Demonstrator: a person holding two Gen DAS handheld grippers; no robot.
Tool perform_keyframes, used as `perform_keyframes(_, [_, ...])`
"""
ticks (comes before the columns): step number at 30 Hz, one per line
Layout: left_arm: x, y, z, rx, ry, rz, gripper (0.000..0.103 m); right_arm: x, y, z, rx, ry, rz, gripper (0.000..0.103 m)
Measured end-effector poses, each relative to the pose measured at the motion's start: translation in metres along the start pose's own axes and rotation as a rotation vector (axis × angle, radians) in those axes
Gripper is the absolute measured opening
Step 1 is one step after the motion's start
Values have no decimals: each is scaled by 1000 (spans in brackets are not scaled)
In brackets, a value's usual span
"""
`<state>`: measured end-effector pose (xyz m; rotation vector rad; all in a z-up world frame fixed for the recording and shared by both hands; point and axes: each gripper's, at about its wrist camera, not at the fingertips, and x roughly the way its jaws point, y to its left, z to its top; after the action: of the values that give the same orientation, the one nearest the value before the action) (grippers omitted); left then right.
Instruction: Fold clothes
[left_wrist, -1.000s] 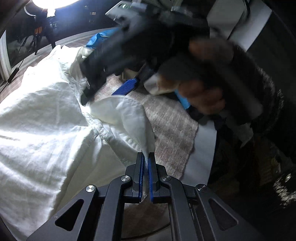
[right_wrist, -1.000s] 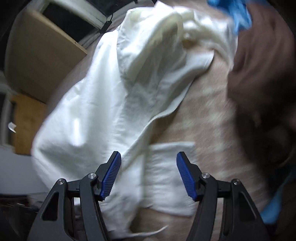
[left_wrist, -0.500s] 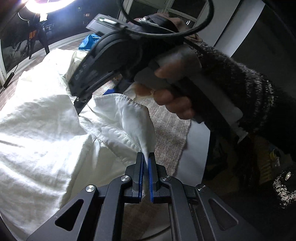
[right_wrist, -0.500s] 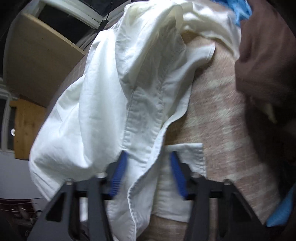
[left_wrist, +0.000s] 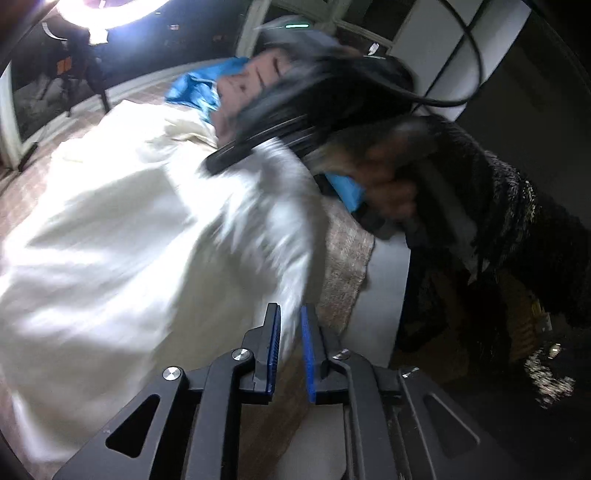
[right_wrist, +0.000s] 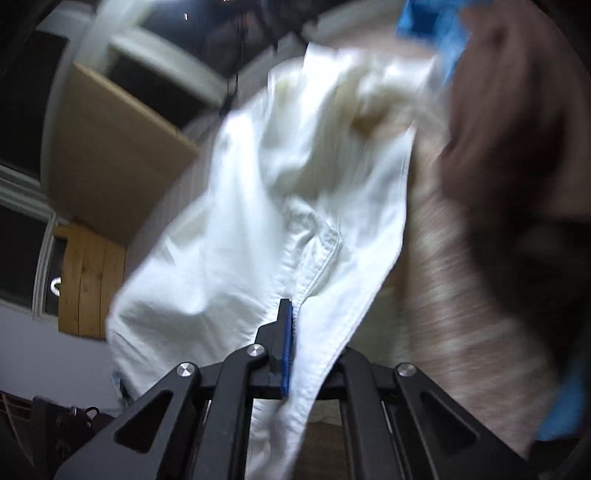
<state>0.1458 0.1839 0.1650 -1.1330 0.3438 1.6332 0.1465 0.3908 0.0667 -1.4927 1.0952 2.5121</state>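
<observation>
While its jaws stand narrowly parted with nothing clamped, the left gripper (left_wrist: 290, 347) hovers just beside the white shirt (left_wrist: 147, 236), which lies on a beige cloth (left_wrist: 343, 266). Beyond, the right gripper (right_wrist: 291, 332) pinches the shirt's stitched edge, lifting it; a blue garment (left_wrist: 199, 90) lies farthest.

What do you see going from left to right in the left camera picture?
White shirt → the left gripper low in the middle → tan cloth under the shirt → a hand holding the other gripper → dark fuzzy sleeve.
</observation>
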Motion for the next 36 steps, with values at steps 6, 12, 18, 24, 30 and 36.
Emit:
perform_keyframes(6, [-84, 24, 2, 46, -92, 115, 25, -138, 16, 25, -99, -279, -136, 4])
perform_keyframes(12, [-106, 59, 34, 78, -119, 242, 25, -248, 29, 12, -215, -480, -432, 4])
perform_keyframes(18, [-76, 75, 96, 193, -118, 219, 25, -288, -15, 2, -138, -522, -675, 4])
perform_keyframes(24, [5, 46, 183, 396, -78, 147, 31, -287, -63, -22, -48, -471, -706, 4])
perform_keyframes(30, [67, 34, 269, 561, -58, 134, 33, -285, -91, -29, 5, -455, -706, 4])
perform_keyframes(36, [125, 40, 320, 721, 67, 91, 50, -276, -98, -24, 28, -454, -698, 4])
